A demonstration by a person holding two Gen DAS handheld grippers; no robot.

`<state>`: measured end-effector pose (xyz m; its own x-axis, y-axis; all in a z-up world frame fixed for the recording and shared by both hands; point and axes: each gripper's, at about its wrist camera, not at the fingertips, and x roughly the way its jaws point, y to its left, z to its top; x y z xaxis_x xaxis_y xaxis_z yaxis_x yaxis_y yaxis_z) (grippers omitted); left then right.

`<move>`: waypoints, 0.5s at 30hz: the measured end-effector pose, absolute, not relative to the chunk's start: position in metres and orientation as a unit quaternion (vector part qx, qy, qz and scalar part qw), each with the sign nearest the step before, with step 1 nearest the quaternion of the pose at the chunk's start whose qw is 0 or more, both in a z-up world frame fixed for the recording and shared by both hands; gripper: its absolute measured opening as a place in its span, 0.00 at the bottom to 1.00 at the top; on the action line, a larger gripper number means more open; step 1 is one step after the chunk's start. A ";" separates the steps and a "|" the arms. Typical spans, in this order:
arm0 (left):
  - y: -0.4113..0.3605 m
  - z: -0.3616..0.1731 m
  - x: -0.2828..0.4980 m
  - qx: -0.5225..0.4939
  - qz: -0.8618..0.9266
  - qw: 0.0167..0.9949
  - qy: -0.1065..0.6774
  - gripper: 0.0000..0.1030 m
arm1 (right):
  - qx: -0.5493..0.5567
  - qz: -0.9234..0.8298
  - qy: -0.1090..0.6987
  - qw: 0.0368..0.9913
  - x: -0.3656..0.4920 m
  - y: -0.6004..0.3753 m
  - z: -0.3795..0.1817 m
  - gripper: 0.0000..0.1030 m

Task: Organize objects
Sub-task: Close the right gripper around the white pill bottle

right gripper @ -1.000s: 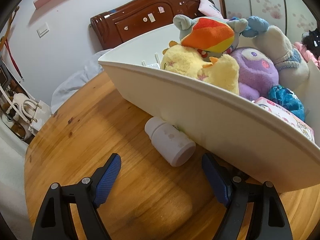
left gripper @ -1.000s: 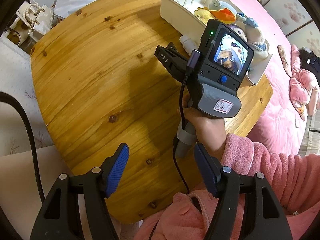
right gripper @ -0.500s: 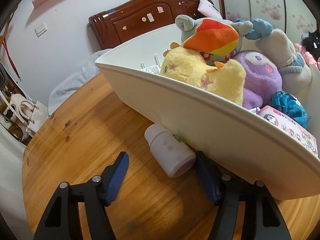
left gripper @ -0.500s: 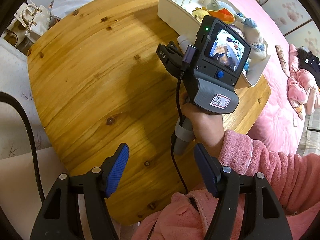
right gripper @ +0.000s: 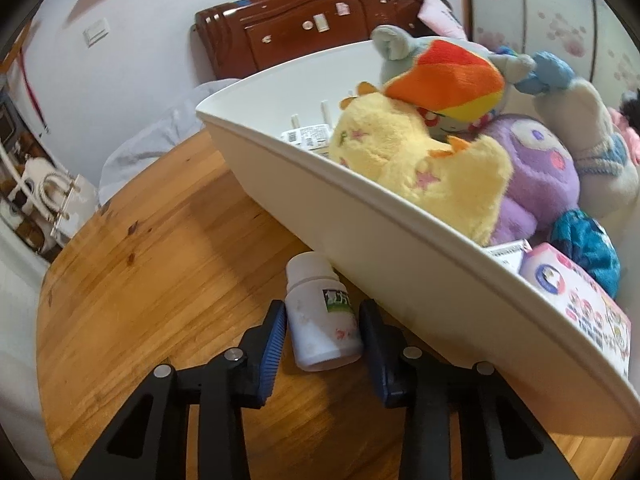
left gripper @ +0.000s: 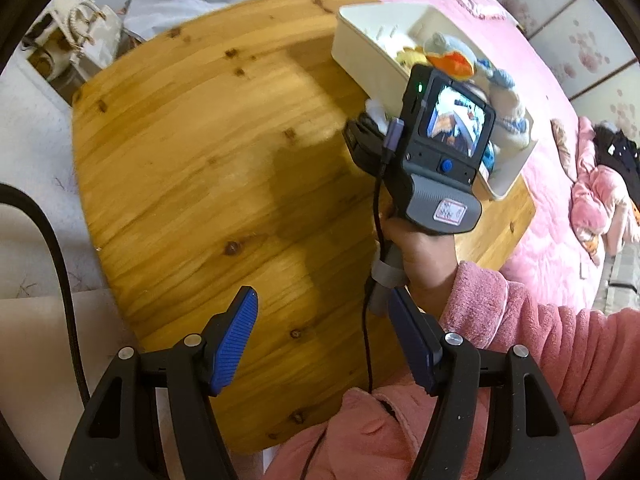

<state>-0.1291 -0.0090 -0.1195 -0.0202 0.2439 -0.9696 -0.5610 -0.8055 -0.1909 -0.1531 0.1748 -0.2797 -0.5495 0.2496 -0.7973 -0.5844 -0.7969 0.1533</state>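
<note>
The right gripper [right gripper: 322,332] has its fingers [right gripper: 272,338] pinching the white pill bottle [right gripper: 322,320], which lies on its side on the wooden surface [right gripper: 152,272]. The bottle's long axis runs straight ahead along the fingers, cap away from them, touching or nearly touching the white bin [right gripper: 400,264] on their right. The bin's rim stands above the bottle, so lifting should come first. The left gripper [left gripper: 324,344] hangs well back, fingers spread and empty.

Home bedroom, pink-quilted bed [left gripper: 460,8], carved wooden headboard [right gripper: 312,32], round wooden table [left gripper: 200,160], handbag [left gripper: 80,32]
</note>
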 end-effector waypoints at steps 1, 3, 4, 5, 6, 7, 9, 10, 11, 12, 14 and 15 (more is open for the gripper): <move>-0.011 -0.117 -0.130 -0.634 0.709 0.284 0.121 0.69 | -0.410 0.856 0.204 0.240 -0.154 0.174 -0.279 0.31; -0.016 -0.114 -0.131 -0.631 0.717 0.276 0.109 0.69 | -0.416 0.855 0.203 0.235 -0.155 0.174 -0.279 0.31; -0.019 -0.114 -0.132 -0.632 0.718 0.273 0.101 0.69 | -0.419 0.855 0.199 0.233 -0.156 0.173 -0.278 0.31; -0.021 -0.113 -0.132 -0.633 0.720 0.270 0.094 0.69 | -0.421 0.855 0.197 0.230 -0.156 0.172 -0.278 0.31; -0.022 -0.114 -0.132 -0.633 0.721 0.268 0.090 0.69 | -0.424 0.855 0.196 0.226 -0.157 0.172 -0.278 0.31; -0.024 -0.114 -0.131 -0.633 0.722 0.266 0.088 0.69 | -0.428 0.854 0.194 0.222 -0.157 0.171 -0.278 0.31; -0.026 -0.112 -0.130 -0.631 0.725 0.263 0.085 0.69 | -0.434 0.853 0.193 0.215 -0.157 0.169 -0.276 0.31; -0.027 -0.112 -0.130 -0.629 0.727 0.262 0.083 0.69 | -0.441 0.852 0.193 0.208 -0.157 0.167 -0.276 0.31; -0.028 -0.112 -0.130 -0.628 0.729 0.260 0.080 0.69 | -0.445 0.851 0.193 0.203 -0.156 0.166 -0.275 0.31; -0.029 -0.112 -0.130 -0.628 0.730 0.259 0.077 0.69 | -0.449 0.850 0.193 0.197 -0.156 0.164 -0.274 0.31; -0.030 -0.112 -0.131 -0.628 0.732 0.257 0.071 0.69 | -0.460 0.848 0.191 0.182 -0.153 0.160 -0.272 0.31; -0.031 -0.112 -0.131 -0.626 0.733 0.256 0.069 0.69 | -0.466 0.847 0.190 0.172 -0.151 0.157 -0.271 0.31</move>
